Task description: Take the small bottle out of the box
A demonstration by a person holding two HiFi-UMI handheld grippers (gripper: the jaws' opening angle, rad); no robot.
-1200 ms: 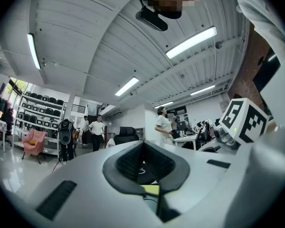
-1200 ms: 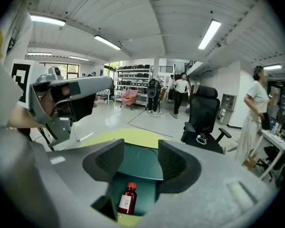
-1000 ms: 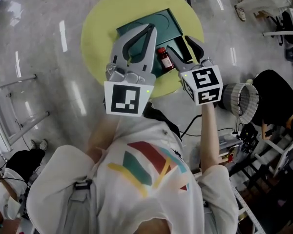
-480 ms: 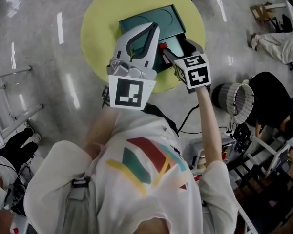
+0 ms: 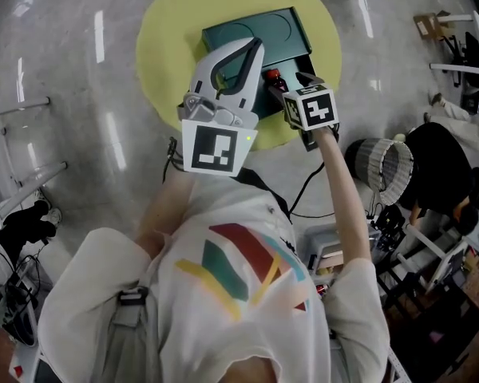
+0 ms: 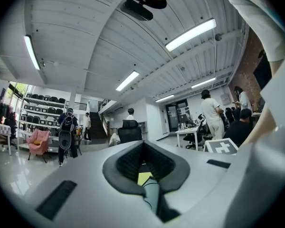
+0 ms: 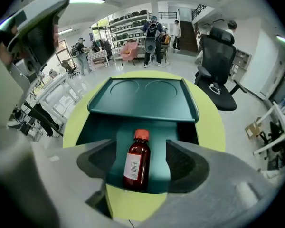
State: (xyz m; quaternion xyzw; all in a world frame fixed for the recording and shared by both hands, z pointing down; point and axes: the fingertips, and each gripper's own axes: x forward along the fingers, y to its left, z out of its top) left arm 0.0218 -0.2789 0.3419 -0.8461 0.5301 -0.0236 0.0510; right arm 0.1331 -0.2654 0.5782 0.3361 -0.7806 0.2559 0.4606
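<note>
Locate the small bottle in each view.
Head view: small bottle at upper centre, just below the teal lid.
Left gripper view: not in it; this view faces the ceiling and the room.
Right gripper view: lower centre, lying between the open jaws, which do not touch it.
Shared landmark: the teal lid with two round recesses, seen in the head and right gripper views only.

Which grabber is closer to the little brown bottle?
Right. The right gripper has the bottle between its open jaws; the left gripper is off to the bottle's left, jaws shut.
</note>
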